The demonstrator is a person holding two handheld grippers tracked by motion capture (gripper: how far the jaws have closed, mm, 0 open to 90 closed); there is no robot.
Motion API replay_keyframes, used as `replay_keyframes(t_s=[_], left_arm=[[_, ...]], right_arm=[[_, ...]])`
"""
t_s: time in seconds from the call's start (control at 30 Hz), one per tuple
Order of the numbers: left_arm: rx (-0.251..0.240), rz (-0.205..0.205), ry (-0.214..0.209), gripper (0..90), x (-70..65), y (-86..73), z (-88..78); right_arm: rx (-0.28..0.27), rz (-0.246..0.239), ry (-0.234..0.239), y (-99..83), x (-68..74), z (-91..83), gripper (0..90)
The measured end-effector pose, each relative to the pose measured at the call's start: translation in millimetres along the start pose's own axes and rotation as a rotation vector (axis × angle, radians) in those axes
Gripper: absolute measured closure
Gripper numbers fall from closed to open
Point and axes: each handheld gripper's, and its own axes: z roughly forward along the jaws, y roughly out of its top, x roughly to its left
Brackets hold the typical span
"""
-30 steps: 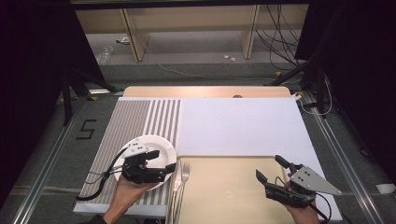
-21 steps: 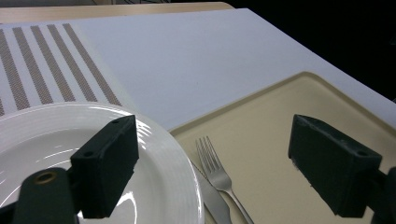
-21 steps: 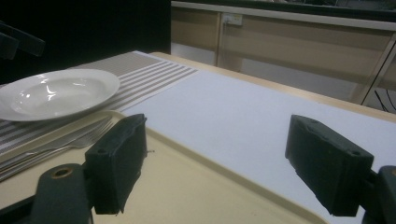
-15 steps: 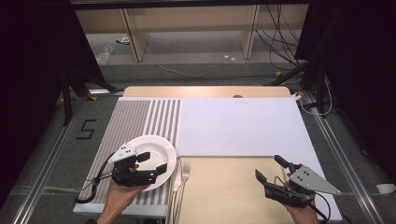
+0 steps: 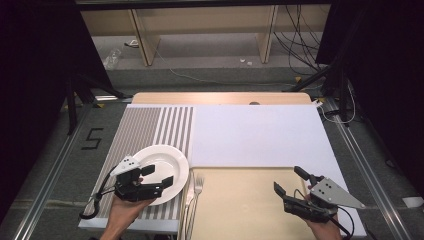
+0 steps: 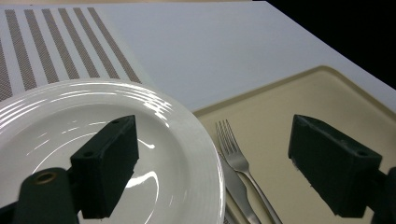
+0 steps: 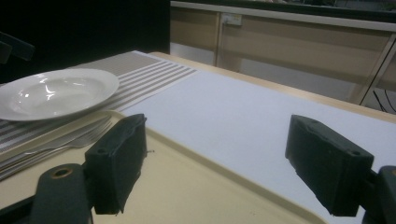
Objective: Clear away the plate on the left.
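Observation:
A white plate [image 5: 161, 167] rests on the striped placemat [image 5: 150, 127] at the front left. My left gripper [image 5: 159, 175] hovers open at the plate's near side. In the left gripper view one jaw is over the plate [image 6: 93, 135] and the other over the beige tray [image 6: 299, 107]. A fork [image 5: 198, 186] and a knife [image 5: 189, 194] lie along the tray's left edge, beside the plate. My right gripper [image 5: 290, 181] is open and holds nothing, low over the tray's right end [image 5: 250, 210]. In its own view the right gripper [image 7: 219, 168] faces the plate [image 7: 56, 91] and the fork [image 7: 70, 140].
A large white mat [image 5: 255, 132] covers the table's middle and right, behind the tray. The wooden table edge [image 5: 220, 97] shows at the back. Beyond it the floor carries cables [image 5: 300, 30] and shelf legs. Dark stands flank both sides.
My left gripper has drawn back to the left, from above the plate's middle to its near rim, jaws still apart. The plate and the right gripper have stayed put.

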Motion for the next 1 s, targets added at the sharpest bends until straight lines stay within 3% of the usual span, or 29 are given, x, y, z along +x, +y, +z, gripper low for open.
replay_keyframes(t_s=[0.27, 0.37, 0.47, 0.57, 0.8, 1.0], left_arm=[[-0.001, -0.030, 0.044, 15.9, 8.2, -3.9, -5.0], [0.001, -0.062, 0.075, 16.0, 12.8, -5.0, -6.5], [0.004, -0.073, 0.118, 16.0, 17.2, -5.5, -7.5], [0.010, -0.078, 0.130, 16.1, 22.4, -5.2, -9.4], [-0.008, -0.133, 0.179, 16.0, 36.5, -6.0, -17.5], [0.007, -0.192, 0.204, 16.0, 51.3, -13.2, -25.0]], right_arm=[[-0.010, -0.003, -0.011, 0.7, 1.6, -4.2, 21.3], [-0.011, -0.004, -0.016, 0.7, 1.6, -5.7, 21.4], [-0.005, -0.004, -0.020, 0.5, 1.9, -7.0, 21.4], [-0.003, -0.004, -0.023, 0.1, 1.9, -7.5, 21.3], [-0.001, -0.006, -0.022, 0.0, 1.9, -8.2, 21.4], [-0.008, -0.005, -0.022, 0.0, 2.3, -7.5, 21.4]])
